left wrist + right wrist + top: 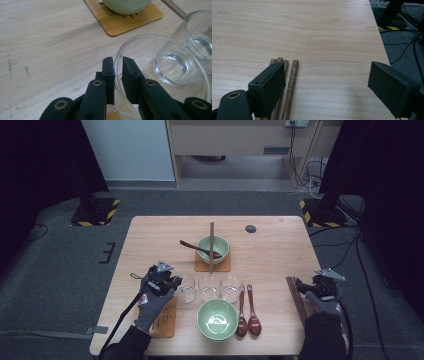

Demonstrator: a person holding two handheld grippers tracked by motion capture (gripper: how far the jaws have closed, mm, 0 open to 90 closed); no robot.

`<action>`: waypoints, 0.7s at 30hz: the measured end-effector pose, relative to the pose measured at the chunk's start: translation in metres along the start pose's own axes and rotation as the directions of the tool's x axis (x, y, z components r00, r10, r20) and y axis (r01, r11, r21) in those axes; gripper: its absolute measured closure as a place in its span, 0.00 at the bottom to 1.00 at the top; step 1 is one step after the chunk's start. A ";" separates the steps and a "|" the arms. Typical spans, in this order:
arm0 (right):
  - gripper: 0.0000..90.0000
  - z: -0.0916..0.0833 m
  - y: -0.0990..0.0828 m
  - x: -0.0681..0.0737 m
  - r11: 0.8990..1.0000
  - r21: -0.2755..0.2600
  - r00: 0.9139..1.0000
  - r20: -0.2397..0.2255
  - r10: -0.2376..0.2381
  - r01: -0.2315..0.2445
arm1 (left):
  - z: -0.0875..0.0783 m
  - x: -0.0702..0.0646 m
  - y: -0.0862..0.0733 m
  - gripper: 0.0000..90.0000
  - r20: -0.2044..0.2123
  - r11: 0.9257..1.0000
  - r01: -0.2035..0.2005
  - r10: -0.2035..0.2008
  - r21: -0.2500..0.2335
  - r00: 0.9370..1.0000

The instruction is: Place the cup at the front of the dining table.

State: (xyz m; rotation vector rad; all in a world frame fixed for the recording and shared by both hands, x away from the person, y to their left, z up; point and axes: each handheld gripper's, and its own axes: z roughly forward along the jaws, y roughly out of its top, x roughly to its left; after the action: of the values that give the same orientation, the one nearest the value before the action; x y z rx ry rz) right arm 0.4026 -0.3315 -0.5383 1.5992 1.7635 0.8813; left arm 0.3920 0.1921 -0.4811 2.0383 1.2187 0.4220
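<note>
Black jaws of my left gripper (118, 68) pinch the rim of the leftmost glass (162, 75), which tips toward two o'clock. My right gripper (329, 87) stands spread, chopsticks (287, 87) at its nine o'clock.

We list two black claws, left claw (172, 282) and right claw (298, 286), each with flat rectangular pads, brass-ringed pivot screws, a grey three-cornered top plate and a trailing black cable, carried by hands in grey gloves with red markings and dark sleeves.
</note>
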 end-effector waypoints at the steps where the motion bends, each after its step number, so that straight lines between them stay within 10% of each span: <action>1: 0.16 0.000 0.000 0.000 1.000 0.000 1.000 0.000 0.001 -0.001 | 0.000 0.001 0.000 0.89 0.001 1.000 0.001 -0.001 0.000 1.000; 21: 0.16 -0.001 0.000 -0.001 1.000 0.000 1.000 0.001 0.007 -0.007 | -0.026 0.006 0.005 0.89 0.012 0.995 0.027 -0.026 -0.096 1.000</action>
State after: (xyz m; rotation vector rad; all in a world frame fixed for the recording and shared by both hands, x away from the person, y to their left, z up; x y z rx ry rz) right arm 0.4020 -0.3330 -0.5377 1.6065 1.7583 0.8843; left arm 0.3824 0.2066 -0.4597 1.9388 1.1950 0.4485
